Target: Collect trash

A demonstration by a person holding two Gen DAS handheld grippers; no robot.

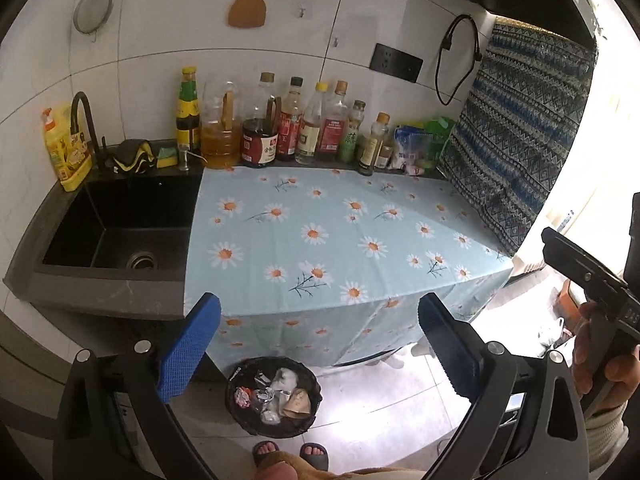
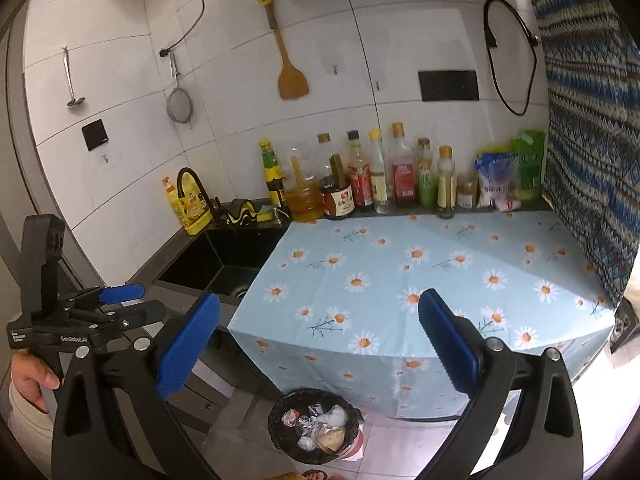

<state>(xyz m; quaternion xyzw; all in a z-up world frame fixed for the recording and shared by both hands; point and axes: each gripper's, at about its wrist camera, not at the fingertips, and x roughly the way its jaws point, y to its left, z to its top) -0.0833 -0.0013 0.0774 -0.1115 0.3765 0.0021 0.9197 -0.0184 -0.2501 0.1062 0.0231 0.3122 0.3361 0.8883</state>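
Both the left gripper and right gripper were held wide and empty above the bin, where the trash lay, apparently nearer the left

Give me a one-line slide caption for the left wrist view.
Left gripper open and empty above a trash-filled black bin beside the daisy-cloth counter.

Black round trash bin upright on tiled floor, just below front edge of counter w/ daisy-print cloth. Inside: crumpled white paper, brown paper scrap, clear plastic bits, a red-and-white wrapper at left side. Bin roughly half full, open-topped, no lid; pink item beside its base in right-wrist view.
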